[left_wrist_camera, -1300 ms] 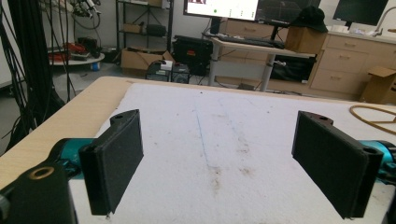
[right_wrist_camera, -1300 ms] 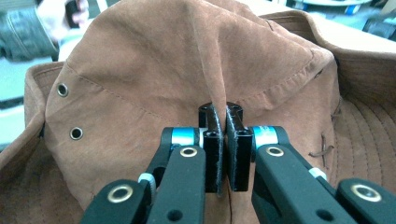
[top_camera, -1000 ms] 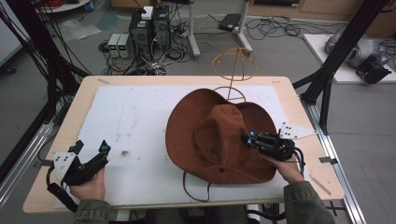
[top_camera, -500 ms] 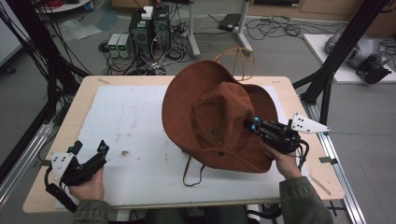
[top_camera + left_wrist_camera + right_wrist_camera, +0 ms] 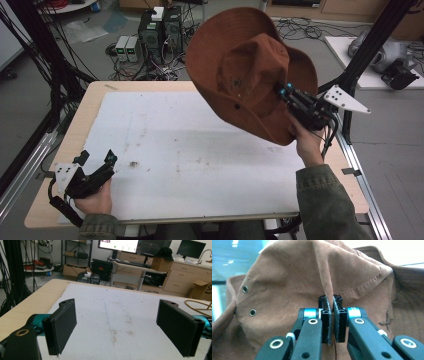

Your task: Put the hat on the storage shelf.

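High view: I see my right gripper (image 5: 286,91) pinching a fold of the brown hat (image 5: 245,65), held in the air at upper right above the surface (image 5: 190,150). My left gripper (image 5: 97,159) rests at lower left, jaws wide apart and holding nothing. Computer boxes (image 5: 160,25) and cables crowd the floor at the top.

Light wooden table (image 5: 85,117), covered almost edge to edge by a white stained sheet (image 5: 200,150); wood bare along the left and far edges.
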{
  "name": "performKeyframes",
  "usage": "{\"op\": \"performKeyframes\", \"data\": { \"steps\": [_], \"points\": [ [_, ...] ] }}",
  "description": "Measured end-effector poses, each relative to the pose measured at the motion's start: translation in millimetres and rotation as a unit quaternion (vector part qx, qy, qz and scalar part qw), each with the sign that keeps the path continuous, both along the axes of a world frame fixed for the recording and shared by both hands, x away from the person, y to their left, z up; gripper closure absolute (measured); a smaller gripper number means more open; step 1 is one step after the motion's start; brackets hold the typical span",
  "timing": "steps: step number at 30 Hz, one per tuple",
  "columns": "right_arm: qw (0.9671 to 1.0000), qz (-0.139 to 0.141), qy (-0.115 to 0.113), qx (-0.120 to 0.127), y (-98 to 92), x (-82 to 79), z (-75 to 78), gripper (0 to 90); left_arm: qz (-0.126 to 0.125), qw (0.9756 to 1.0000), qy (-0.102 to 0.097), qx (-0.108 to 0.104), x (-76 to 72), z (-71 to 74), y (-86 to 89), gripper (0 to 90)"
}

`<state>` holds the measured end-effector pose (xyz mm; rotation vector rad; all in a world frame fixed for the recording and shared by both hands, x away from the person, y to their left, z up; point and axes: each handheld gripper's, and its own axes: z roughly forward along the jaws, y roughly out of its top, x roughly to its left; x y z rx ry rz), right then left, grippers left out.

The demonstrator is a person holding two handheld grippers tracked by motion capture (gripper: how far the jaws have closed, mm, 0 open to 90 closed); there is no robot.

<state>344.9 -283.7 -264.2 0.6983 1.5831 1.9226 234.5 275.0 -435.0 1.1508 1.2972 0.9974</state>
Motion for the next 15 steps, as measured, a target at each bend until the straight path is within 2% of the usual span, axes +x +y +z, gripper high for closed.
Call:
{"op": "performKeyframes", "data": {
  "steps": [5,9,12,15],
  "points": [
    [0.9987,-0.05,0.011,0.002,4.7,15.9,17.6,87.4,0.0,1.0,0.0,-0.005,0.3,-0.7,1.5,16.7],
    [0.9949,-0.098,0.024,0.0,12.6,28.0,21.7,87.4,-0.001,0.9999,0.0,-0.01,0.7,-1.2,2.7,16.7],
    [0.9894,-0.14,0.035,0.012,19.4,34.7,17.8,87.4,-0.001,0.9999,0.001,-0.012,0.6,-1.5,3.6,16.6],
    [0.981,-0.187,0.038,0.034,24.9,41.3,11.4,87.4,0.0,0.9998,0.0,-0.019,0.9,-2.6,5.3,16.6]
  ]
}}
